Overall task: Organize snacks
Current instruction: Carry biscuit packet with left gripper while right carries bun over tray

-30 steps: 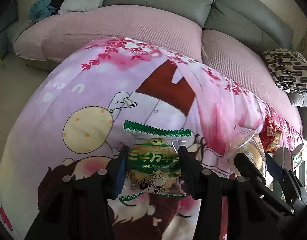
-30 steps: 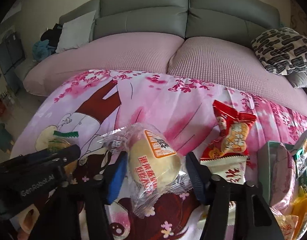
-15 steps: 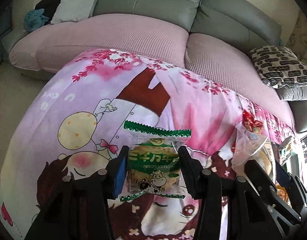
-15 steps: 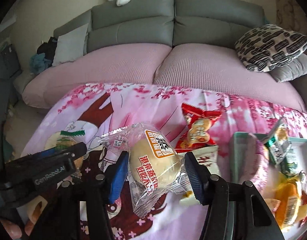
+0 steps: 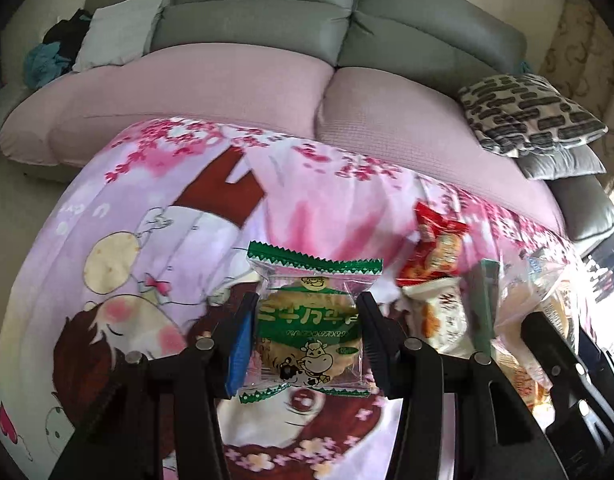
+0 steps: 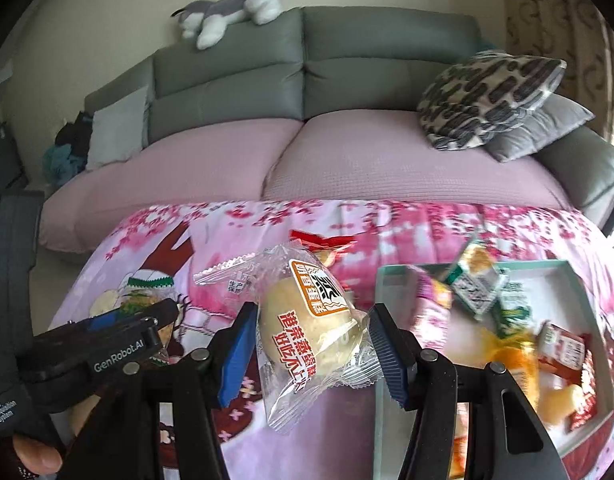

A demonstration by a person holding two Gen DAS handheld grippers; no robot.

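Above the tablecloth (image 5: 331,200), both packets pinched, tray (image 6: 579,280) nearby.

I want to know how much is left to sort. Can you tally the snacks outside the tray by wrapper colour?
Green packet, held in the left gripper: 1
Clear-wrapped cake, held in the right gripper: 1
Red packet, lying on the cloth: 1
White packet, lying on the cloth: 1
Total: 4
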